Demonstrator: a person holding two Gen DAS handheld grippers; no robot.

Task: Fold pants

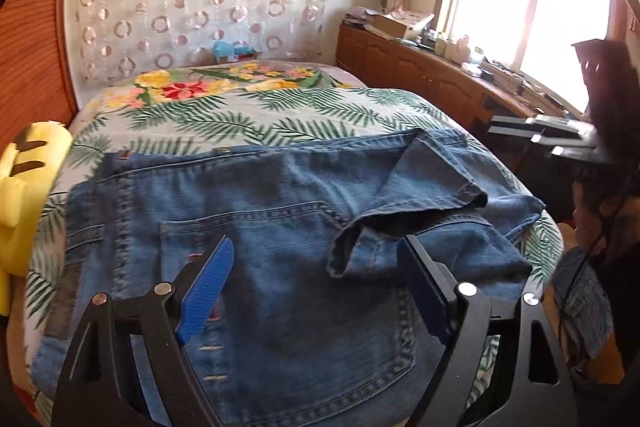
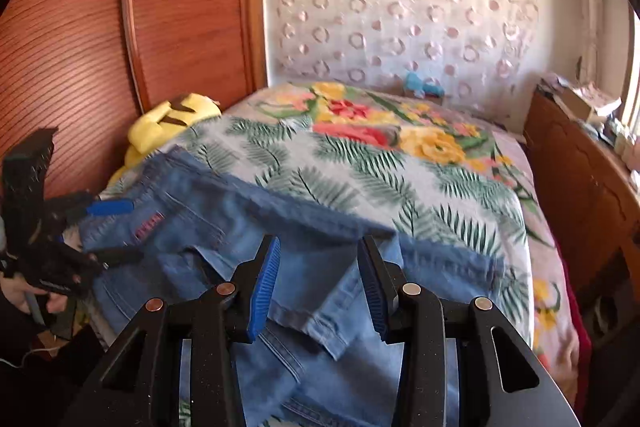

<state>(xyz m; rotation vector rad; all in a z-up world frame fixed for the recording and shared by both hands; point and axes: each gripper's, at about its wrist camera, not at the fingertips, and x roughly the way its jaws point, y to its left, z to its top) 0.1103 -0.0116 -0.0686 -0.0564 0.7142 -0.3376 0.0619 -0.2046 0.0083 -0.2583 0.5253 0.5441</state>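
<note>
One pair of jeans (image 1: 280, 227) lay crosswise on the bed (image 1: 240, 119), waistband toward the yellow plush (image 1: 28, 195); my left gripper (image 1: 316, 267) and right gripper (image 2: 318, 279) stood open, empty.

Floral bedspread (image 1: 248, 115), yellow plush (image 2: 172, 119), perhaps dresser (image 1: 420, 75)

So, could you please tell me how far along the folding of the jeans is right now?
Done: the jeans lie on the bed already folded over, a leg hem lying across the back pocket area. In hand: nothing; the left tool and right tool both hover open above the denim. Left: the hem end lies rumpled and skewed, so straightening and probably a final fold remain.
</note>
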